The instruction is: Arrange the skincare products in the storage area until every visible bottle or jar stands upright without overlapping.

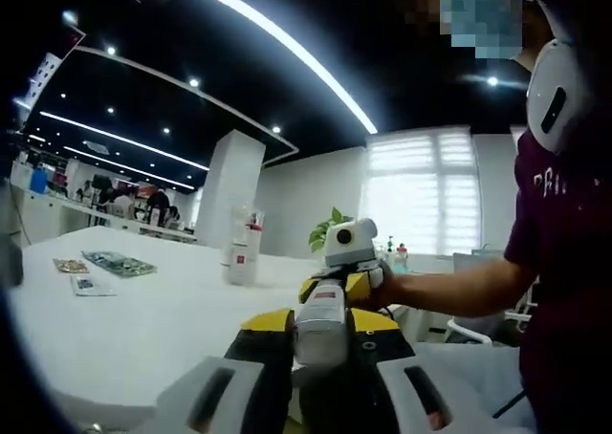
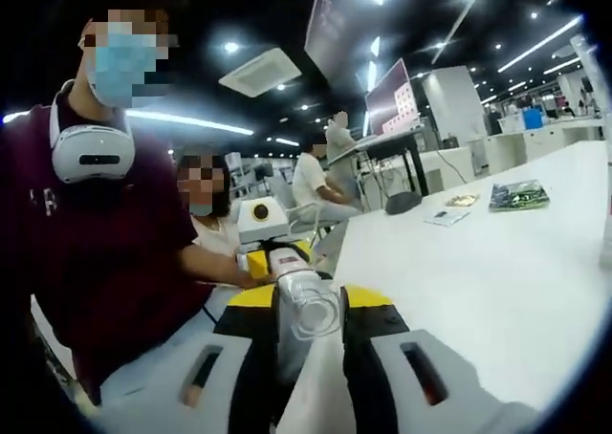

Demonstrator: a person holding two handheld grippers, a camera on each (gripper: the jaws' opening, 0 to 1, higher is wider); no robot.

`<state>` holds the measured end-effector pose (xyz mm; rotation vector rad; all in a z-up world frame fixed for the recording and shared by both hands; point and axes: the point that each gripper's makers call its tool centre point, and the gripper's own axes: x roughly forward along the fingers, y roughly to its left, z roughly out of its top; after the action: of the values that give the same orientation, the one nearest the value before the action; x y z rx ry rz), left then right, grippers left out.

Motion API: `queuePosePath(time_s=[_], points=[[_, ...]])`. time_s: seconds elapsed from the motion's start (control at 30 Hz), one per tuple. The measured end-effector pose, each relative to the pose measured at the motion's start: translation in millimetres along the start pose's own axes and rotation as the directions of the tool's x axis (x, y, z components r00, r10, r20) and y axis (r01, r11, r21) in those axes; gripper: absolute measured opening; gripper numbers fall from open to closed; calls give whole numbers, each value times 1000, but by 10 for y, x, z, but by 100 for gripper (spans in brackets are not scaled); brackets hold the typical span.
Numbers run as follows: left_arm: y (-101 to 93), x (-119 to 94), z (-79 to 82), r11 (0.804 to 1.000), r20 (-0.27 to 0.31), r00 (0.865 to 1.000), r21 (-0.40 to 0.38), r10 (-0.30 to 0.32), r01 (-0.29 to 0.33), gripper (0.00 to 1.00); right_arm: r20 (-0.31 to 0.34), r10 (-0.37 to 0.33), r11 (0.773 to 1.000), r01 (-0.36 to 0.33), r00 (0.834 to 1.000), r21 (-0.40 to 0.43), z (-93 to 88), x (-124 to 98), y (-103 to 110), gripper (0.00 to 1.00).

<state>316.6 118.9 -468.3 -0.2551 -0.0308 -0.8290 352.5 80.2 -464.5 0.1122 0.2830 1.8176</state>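
A white bottle [image 1: 322, 317] with a red label lies lengthwise between both grippers, held in the air near the table's edge. My left gripper [image 1: 320, 336] is shut on its near end. Facing it, my right gripper [image 1: 346, 283] holds the far end, with a person's hand behind it. In the right gripper view the same bottle [image 2: 308, 302] shows its clear end toward the camera, with my right gripper [image 2: 308, 317] shut on it. The left gripper [image 2: 277, 258] is just behind, at the other end. Two white bottles [image 1: 243, 252] with red labels stand upright further along the table.
The white table [image 1: 143, 329] stretches left and ahead. Flat packets [image 1: 119, 263] and small cards [image 1: 91, 286] lie on it, and the packets [image 2: 518, 195] also appear far right. A plant [image 1: 325, 228] stands behind. A person in a maroon shirt [image 2: 105, 262] stands close, with others seated beyond.
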Motion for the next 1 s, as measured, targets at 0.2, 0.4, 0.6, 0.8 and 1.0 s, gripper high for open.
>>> queuePosePath(time_s=[0.2,0.4,0.6,0.8,1.0], points=[[141,49,116,998,44,997,-3,60,-60,19,42,-157,987,154,987,53,77,-18,-247,27],[294,208,256,994,100,989,-6,109,-109,19,102,-241,968,232,965,93,185,-83,-396,36],[495,285,327,980,143,970,-3,196,-198,19,110,-290,945,267,951,188,209,-86,-502,40],[506,360,273,974,131,970,62,207,-217,19,114,-267,906,209,957,369,229,-14,-490,28],[498,398,201,942,92,964,207,249,-263,19,114,-267,876,191,957,443,248,-14,-503,33]])
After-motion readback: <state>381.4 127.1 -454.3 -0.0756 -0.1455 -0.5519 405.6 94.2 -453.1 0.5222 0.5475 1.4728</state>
